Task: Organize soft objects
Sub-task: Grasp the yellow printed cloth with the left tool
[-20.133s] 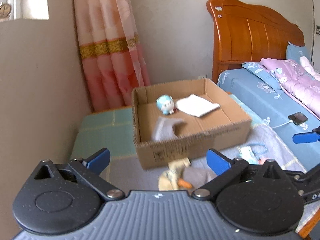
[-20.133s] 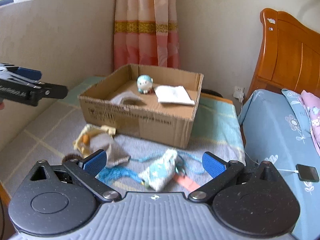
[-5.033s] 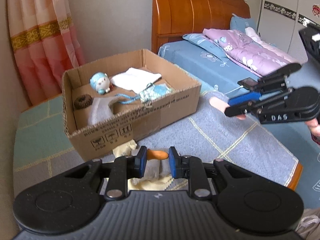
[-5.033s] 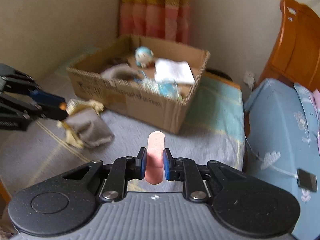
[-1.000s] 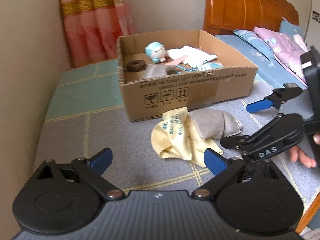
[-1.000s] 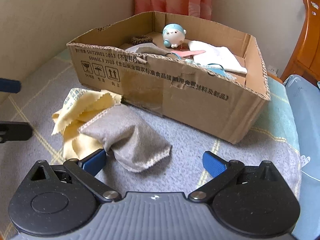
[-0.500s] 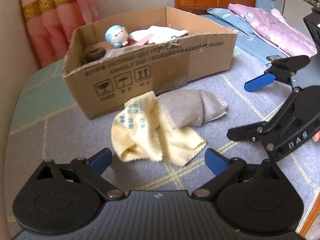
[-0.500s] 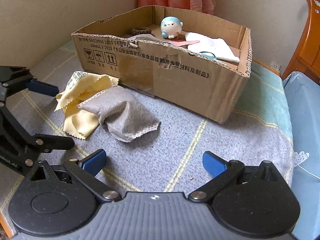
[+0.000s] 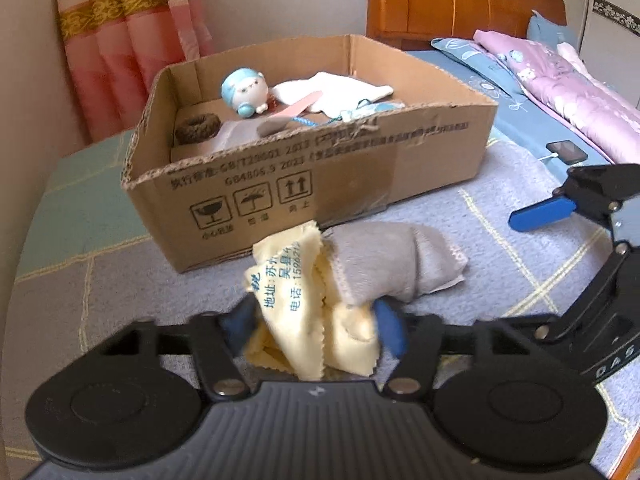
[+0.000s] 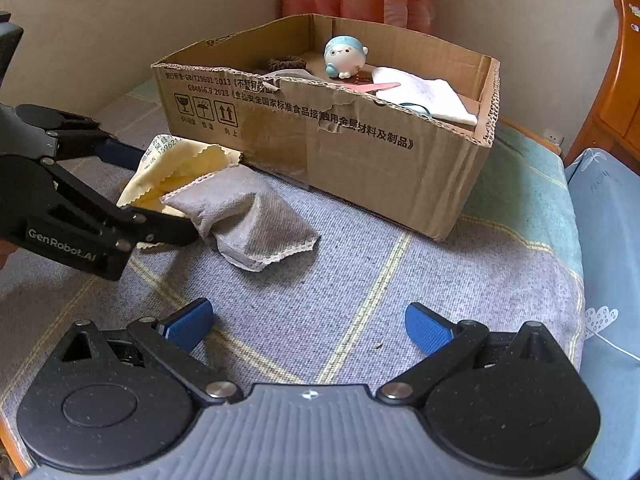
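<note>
A yellow cloth with blue print lies bunched on the grey blanket in front of the cardboard box. A grey pouch rests on it. My left gripper is closed around the yellow cloth, its blue pads pressing both sides. In the right wrist view the left gripper grips the cloth beside the pouch. My right gripper is open and empty above the blanket. The box holds a blue plush toy, a white cloth, a brown hair tie and other soft items.
A bed with blue sheet and purple quilt lies to the right, with a phone on it. Pink curtains hang behind the box. A wooden headboard stands at the back. The blanket's edge runs near my right gripper.
My left gripper has moved forward onto the yellow cloth and closed on it; half a second ago it was open and short of it. The right gripper has stayed open.
</note>
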The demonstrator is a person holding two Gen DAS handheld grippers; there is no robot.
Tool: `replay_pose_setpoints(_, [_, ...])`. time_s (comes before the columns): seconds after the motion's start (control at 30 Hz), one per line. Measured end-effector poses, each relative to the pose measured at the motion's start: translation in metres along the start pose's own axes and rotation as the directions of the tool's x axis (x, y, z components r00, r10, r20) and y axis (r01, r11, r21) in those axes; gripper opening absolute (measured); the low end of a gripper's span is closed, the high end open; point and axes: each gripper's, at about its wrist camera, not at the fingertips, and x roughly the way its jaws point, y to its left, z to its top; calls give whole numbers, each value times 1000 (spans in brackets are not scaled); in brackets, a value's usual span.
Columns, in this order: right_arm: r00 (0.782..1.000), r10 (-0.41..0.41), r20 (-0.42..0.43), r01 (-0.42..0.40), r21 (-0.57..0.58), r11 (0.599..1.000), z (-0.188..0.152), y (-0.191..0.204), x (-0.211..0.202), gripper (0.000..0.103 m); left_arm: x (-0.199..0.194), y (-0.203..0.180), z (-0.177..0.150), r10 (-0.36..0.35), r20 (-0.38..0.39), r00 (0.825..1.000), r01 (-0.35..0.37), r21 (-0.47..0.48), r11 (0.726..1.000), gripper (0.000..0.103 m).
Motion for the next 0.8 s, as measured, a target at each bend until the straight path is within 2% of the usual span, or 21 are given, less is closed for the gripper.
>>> replay_pose_setpoints(0.1, [1000,6,3,-6,-8,1000,0,4,1,103,-3,3,0,43,0,999,-43,-32,999,28])
replay_pose_setpoints(0.13, [1000,9,4,-9,-14,1000,1,6,1,103,-4,6,-1,56,-3,998,-56,-46,997,25])
replay_pose_setpoints(0.4, [998,58,13,-57,-77,995,5,21,4,103,-17,34,-12,125,-26,992,-127,-138,982,25])
replay_pose_setpoints(0.8, [988,149,43,-138,-198,970,43,28,35,103,-19,40,-16,126,-36,991,-131,-173,976,25])
